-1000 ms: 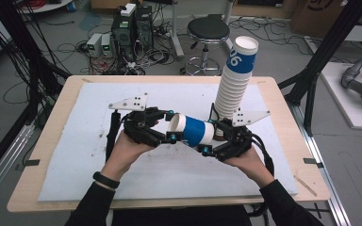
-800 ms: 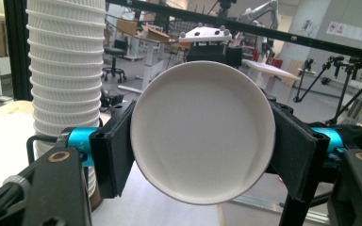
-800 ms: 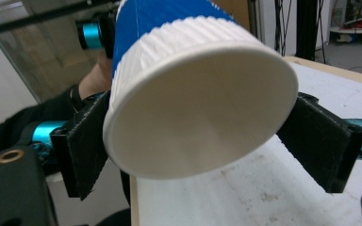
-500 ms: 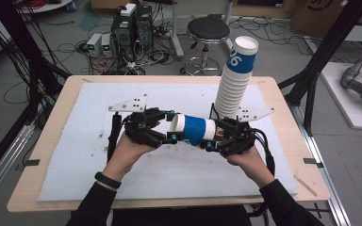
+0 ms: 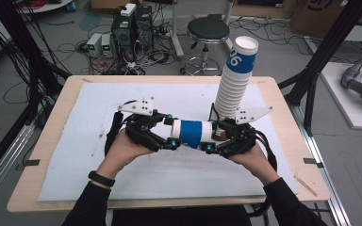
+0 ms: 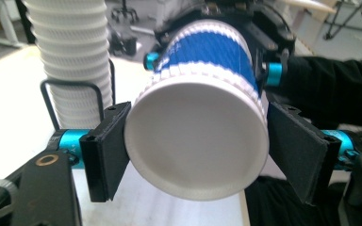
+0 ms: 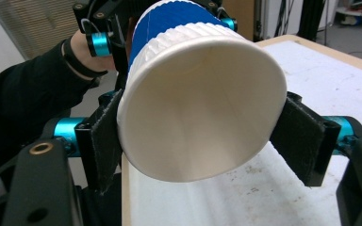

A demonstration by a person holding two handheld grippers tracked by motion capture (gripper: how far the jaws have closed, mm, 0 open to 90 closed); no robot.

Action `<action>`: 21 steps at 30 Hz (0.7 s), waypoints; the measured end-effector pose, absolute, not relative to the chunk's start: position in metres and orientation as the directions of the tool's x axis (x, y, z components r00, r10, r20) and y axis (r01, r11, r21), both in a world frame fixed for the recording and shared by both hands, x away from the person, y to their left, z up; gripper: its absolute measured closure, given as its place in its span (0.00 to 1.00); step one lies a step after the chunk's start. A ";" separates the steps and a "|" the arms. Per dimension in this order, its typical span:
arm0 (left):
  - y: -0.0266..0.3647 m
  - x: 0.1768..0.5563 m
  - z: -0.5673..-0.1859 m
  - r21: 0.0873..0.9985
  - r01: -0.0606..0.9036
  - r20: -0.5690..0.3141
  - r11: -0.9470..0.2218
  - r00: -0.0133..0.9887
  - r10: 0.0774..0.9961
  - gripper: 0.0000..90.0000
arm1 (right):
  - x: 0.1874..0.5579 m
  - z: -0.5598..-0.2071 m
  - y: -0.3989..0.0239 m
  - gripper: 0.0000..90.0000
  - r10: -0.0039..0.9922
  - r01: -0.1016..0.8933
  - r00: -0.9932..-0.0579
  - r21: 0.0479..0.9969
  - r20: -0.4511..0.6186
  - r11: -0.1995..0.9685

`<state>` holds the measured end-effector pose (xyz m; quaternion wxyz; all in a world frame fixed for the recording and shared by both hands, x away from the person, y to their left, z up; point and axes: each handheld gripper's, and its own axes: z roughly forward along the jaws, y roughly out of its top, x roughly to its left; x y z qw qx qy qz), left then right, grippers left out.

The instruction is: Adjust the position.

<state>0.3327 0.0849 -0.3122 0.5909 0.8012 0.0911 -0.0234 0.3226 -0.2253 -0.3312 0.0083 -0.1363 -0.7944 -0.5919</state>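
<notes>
A blue-and-white ribbed paper cup (image 5: 192, 133) lies on its side in the air above the desk (image 5: 52, 141), its long axis level and running across the high view from one hand to the other. Its narrow, closed base points at the left tongs (image 5: 171, 140), and its wide, open mouth faces the right tongs (image 5: 207, 142).

The left tongs (image 6: 195, 155) have just been opening: one pad (image 6: 107, 150) sits against the base rim, while the other pad (image 6: 301, 153) stands just clear of it. The right tongs (image 7: 202, 141) have just been closing around the mouth, and both pads (image 7: 106, 141) meet the rim.

Behind the cup, a tall stack of cups (image 5: 233, 84) stands upright on the desk in a wire holder (image 6: 70, 101).
</notes>
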 end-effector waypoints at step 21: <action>0.082 0.333 -0.315 0.914 0.151 -0.138 -0.376 0.989 0.061 0.33 | 0.318 -0.327 -0.220 0.25 0.178 0.179 -0.977 0.911 0.120 0.371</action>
